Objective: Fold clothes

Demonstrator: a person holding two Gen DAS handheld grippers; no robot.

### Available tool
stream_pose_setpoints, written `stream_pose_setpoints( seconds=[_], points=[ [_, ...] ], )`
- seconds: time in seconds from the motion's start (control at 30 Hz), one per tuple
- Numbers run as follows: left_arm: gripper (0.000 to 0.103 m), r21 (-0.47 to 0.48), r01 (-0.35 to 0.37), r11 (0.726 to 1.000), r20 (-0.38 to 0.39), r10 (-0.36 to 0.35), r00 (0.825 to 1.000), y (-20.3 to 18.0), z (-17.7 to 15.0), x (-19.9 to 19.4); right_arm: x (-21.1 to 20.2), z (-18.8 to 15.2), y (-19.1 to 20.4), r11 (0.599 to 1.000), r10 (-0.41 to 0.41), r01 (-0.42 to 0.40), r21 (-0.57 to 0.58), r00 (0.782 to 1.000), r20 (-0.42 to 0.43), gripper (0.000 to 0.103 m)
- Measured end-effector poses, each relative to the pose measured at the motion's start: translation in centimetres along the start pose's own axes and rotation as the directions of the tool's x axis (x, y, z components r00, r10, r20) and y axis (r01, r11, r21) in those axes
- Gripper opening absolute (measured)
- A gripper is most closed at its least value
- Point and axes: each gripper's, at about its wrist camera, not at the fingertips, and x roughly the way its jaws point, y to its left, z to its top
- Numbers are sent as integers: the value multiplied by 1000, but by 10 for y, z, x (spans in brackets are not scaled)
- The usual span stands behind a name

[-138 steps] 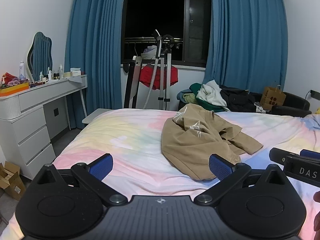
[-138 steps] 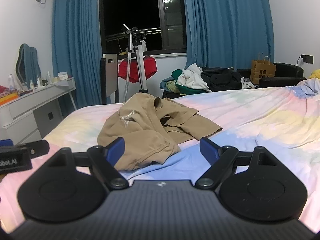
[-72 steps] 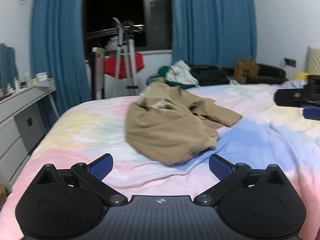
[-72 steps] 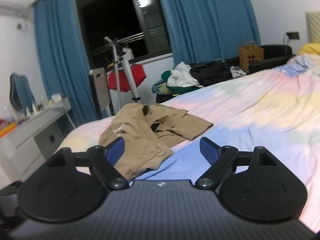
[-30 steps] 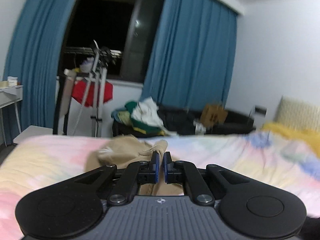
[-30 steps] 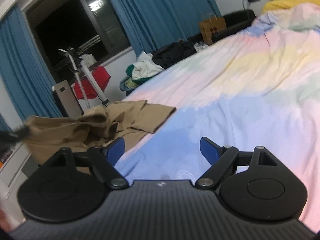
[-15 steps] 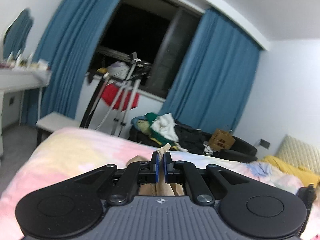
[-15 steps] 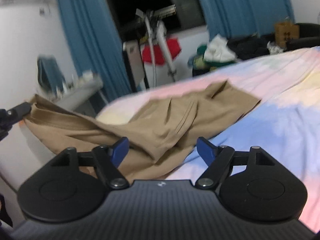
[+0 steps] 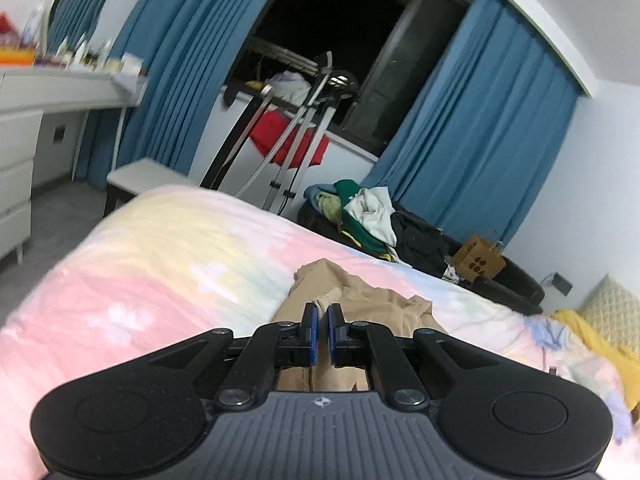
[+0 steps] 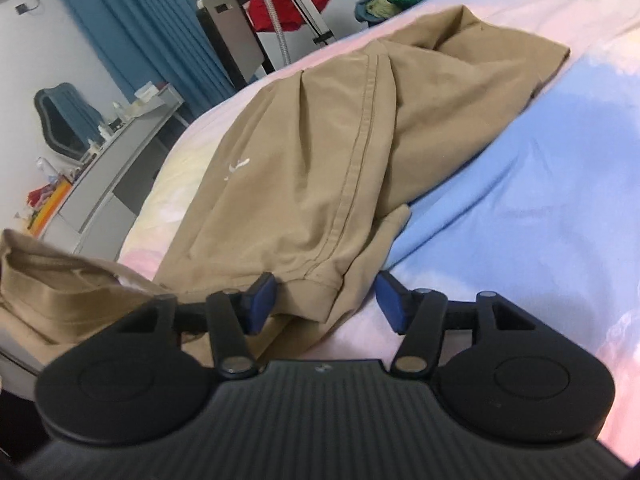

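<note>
A tan garment [image 10: 320, 152] with a stitched side seam lies stretched across the pastel bedspread [image 10: 540, 200]. In the left wrist view my left gripper [image 9: 320, 320] is shut on an edge of the tan garment [image 9: 360, 300], which trails away toward the bed's middle. My right gripper [image 10: 326, 300] is open and low over the bed, and a hemmed corner of the garment lies between its blue fingers [image 10: 260, 296]. The pinched end of the cloth shows bunched at the far left of the right wrist view; the left gripper itself is out of that frame.
A white dresser [image 9: 24, 120] with bottles stands left of the bed. Beyond the foot are a metal rack [image 9: 296, 120] with a red cloth, blue curtains [image 9: 480, 128], and a dark sofa with a clothes pile [image 9: 372, 216] and a paper bag [image 9: 476, 260].
My left gripper, once open, has shut on the garment's edge and pulled it leftward, stretching the cloth out. My right gripper has dropped close to the garment's hem, still open.
</note>
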Motion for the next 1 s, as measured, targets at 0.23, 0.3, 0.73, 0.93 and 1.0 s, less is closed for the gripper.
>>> stream_pose_setpoints(
  seconds=[0.23,0.3,0.73,0.93,1.0],
  points=[
    [6,-89,-13,996,72,19,997,15,9,-12,5,-6,15,991,10,-9,-133,1000,6,60],
    [6,-103,0,995,94,10,996,16,11,-19,6,-9,21,983,-13,14,-182,1000,11,60],
    [6,28,1,1000,22,-1,1000,-15,-8,-13,-21,6,-40,984,-77,43,172,978,194,59],
    [6,102,1,995,-28,2,1000,-28,-25,3,14,4,-34,996,-71,66,62,995,72,44],
    [6,120,-5,993,-37,10,999,-30,-30,6,23,-1,-23,989,-134,135,-58,990,33,39]
  ],
)
